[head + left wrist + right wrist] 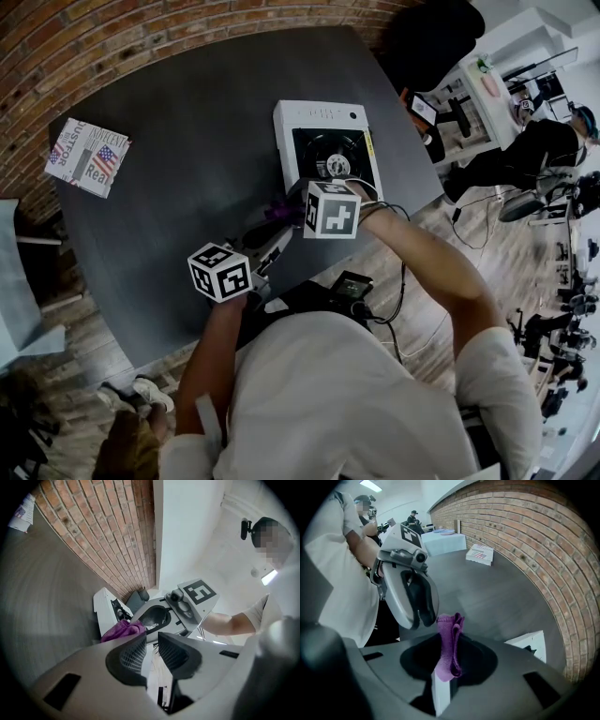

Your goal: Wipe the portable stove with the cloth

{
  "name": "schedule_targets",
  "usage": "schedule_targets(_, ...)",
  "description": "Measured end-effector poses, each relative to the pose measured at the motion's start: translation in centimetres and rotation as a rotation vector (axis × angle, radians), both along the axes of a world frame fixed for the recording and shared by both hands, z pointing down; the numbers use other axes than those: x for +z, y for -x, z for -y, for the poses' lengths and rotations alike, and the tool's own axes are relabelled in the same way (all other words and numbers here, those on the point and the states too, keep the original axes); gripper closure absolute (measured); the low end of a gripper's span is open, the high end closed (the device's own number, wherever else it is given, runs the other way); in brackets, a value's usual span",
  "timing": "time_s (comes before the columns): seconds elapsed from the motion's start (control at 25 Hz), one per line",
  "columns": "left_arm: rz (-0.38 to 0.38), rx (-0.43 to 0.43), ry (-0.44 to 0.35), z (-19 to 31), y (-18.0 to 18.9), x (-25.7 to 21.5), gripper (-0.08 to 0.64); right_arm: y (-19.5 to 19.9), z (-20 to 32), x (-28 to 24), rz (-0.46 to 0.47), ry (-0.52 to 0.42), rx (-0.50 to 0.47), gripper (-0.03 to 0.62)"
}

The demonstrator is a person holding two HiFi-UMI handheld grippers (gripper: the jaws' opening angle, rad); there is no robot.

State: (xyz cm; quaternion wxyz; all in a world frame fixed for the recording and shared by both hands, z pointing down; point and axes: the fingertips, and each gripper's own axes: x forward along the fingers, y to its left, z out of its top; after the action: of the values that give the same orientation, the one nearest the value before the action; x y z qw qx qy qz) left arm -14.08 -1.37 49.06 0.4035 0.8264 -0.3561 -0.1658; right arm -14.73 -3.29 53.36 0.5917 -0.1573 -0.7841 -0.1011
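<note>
The white portable stove (323,141) with its black burner well sits on the dark table (187,122), toward the far right edge. My right gripper (449,665) is shut on a purple cloth (449,644), which sticks up folded between its jaws. The pair hovers just in front of the stove's near edge, cloth (278,212) pointing left. My left gripper (151,651) is open with nothing between its ribbed pads; it faces the cloth (123,630) and the stove (107,611) from a short distance. In the right gripper view, a stove corner (532,644) shows at lower right.
A printed magazine (87,155) lies at the table's far left corner. A brick wall (141,37) borders the far side. The table's right edge runs close behind the stove. A black device (352,284) hangs at the person's waist. People stand in the background.
</note>
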Motion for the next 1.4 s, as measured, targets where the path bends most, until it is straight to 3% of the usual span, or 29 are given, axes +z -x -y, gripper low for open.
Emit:
schedule_targets(0.24, 0.004, -0.045, 0.012, 0.7, 1.3, 0.2, 0.480, 2.0, 1.7, -1.9, 0.062, -0.035, 0.004, 0.497)
schedule_targets(0.52, 0.032, -0.125, 0.016, 1.9, 3.9, 0.5, 0.489, 5.3, 8.4, -1.8, 0.101, -0.206, 0.052, 0.497)
schedule_targets(0.72, 0.020, -0.152, 0.025, 3.1, 6.0, 1.0, 0.489, 8.5, 13.3, -0.9, 0.082, -0.287, 0.071, 0.496)
schedule_targets(0.88, 0.006, -0.170, 0.031, 4.1, 6.9, 1.1, 0.489, 10.5, 16.1, -0.4, 0.071, -0.294, 0.096, 0.495)
schedule_targets(1.4, -0.022, -0.231, 0.079, 4.4, 9.7, 3.2, 0.489, 14.8, 22.8, 3.5, 0.003, -0.394, 0.058, 0.495)
